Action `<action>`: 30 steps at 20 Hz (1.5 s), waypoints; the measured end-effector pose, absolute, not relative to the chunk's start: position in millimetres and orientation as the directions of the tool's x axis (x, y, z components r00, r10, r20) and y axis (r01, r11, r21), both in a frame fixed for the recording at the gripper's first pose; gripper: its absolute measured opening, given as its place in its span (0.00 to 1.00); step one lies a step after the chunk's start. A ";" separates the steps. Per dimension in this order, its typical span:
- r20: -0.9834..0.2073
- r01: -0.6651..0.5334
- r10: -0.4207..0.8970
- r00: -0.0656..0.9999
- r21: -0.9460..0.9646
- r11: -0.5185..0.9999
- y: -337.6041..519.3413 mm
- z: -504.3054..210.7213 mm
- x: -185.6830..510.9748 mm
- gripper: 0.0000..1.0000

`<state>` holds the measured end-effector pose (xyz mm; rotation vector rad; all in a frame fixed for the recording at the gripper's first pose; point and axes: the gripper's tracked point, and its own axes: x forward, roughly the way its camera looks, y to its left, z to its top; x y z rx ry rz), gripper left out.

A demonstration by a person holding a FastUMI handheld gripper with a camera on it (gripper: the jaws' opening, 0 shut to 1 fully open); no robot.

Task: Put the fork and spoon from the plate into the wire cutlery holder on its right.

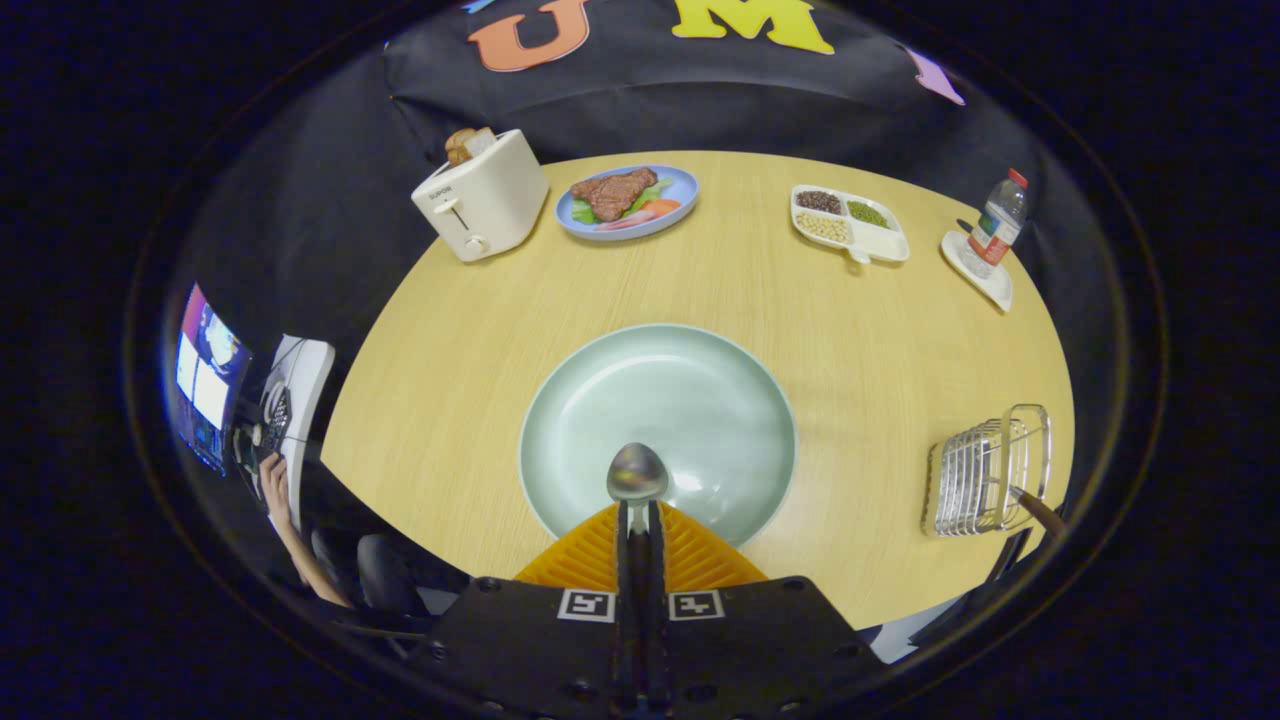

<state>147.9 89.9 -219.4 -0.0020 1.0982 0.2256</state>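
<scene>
My gripper (638, 535) is shut on the spoon (637, 473), its orange fingers (585, 555) pressed together on the handle. The spoon's shiny bowl sticks out just ahead of the fingertips, held above the near rim of the pale green plate (600, 400), which has nothing lying in it. The wire cutlery holder (985, 470) stands to the right of the plate near the table's edge. A dark handle (1040, 512) leans out of the holder; whether it is the fork's I cannot tell.
At the far side of the round wooden table (450, 350) stand a white toaster (482, 195) with bread, a blue plate (680, 195) of meat and vegetables, a white divided dish (885, 240) of beans, and a water bottle (1000, 222) on a small tray. A person's arm (290, 530) rests by a laptop at the left.
</scene>
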 end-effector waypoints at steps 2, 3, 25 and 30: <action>-0.877 -0.173 0.184 0.443 0.118 0.978 82.3 -208.6 147.8 0.05; -0.873 -0.170 0.187 0.451 0.122 0.978 77.3 -202.1 148.6 0.05; -0.883 -0.182 0.134 0.450 0.057 0.982 -18.2 -178.5 145.9 0.01; -0.909 -0.213 0.069 0.412 -0.022 0.977 -11.6 -186.2 129.6 0.14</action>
